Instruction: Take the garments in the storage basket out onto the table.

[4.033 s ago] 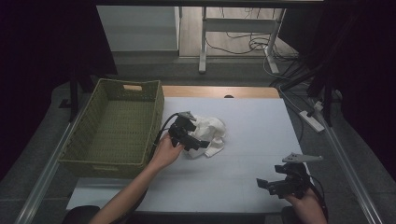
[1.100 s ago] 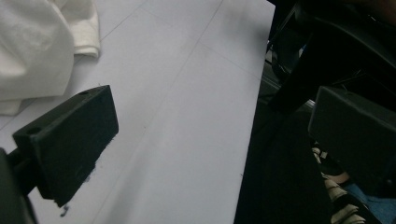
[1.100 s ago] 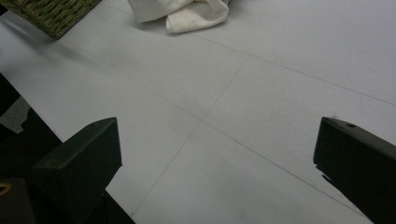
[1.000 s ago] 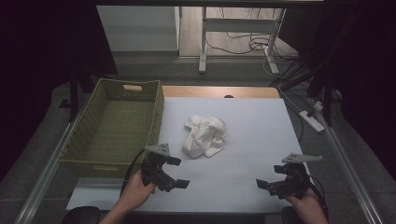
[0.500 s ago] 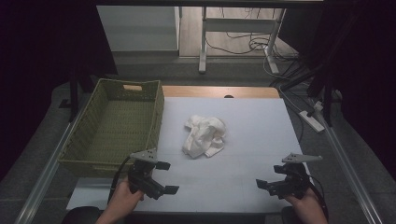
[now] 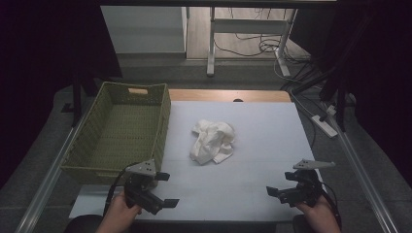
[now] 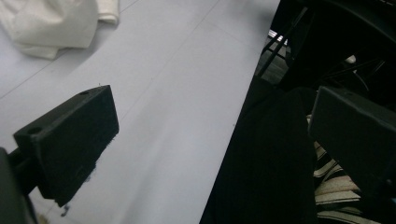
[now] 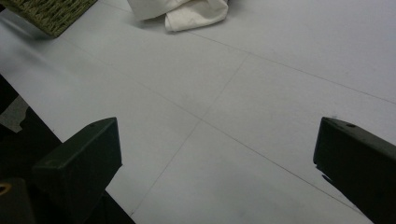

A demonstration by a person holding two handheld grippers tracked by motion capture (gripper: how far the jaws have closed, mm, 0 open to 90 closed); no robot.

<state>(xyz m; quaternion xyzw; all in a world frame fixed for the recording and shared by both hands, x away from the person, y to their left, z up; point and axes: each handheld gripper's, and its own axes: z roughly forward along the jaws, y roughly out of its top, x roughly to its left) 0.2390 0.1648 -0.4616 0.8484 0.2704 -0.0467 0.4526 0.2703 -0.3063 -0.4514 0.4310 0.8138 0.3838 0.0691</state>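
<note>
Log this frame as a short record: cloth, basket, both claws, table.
cloth: white cloth, crumpled, on the table's middle, touched by neither claw
basket: green woven basket, left of the cloth, nothing seen inside
left claw: left claw, open, holds nothing, near front edge by the basket's front corner
right claw: right claw, open, holds nothing, near front right edge
table: white table, wooden strip along the far edge

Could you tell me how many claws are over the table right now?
2. The left claw sits at the table's near-left edge beside the basket; the right claw is at the near-right edge. Both are open, well short of the white cloth.
</note>
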